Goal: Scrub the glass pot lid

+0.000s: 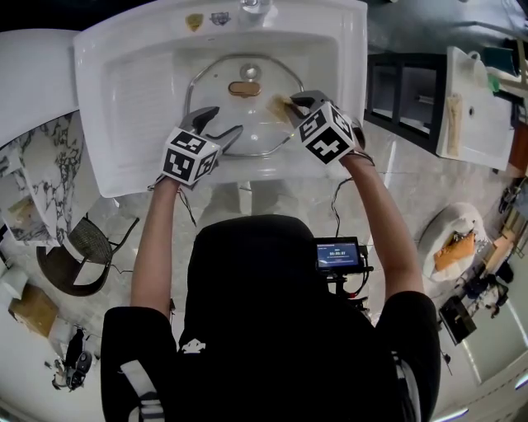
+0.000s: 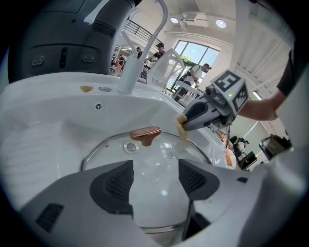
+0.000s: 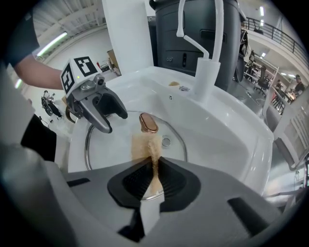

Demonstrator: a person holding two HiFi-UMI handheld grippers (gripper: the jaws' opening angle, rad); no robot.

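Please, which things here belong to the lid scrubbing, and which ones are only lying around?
In the job:
glass pot lid, lying in the sink
tan cloth, pinched in the right claw
left claw, open over the lid's near edge

Only around:
faucet
dark chair on the floor
second white basin at the right

- The white sink (image 1: 124, 99) fills the upper middle of the head view, straight in front of me.
- In its basin the glass pot lid (image 1: 231, 119) lies dome side up, with its copper-coloured knob (image 1: 245, 88) on top, slightly above the lid's centre in the frame.
- On the sink's back rim, at the top edge, stands the white faucet (image 1: 254, 7).
- I see two small stickers (image 1: 194, 21) on that rim, just left of it.
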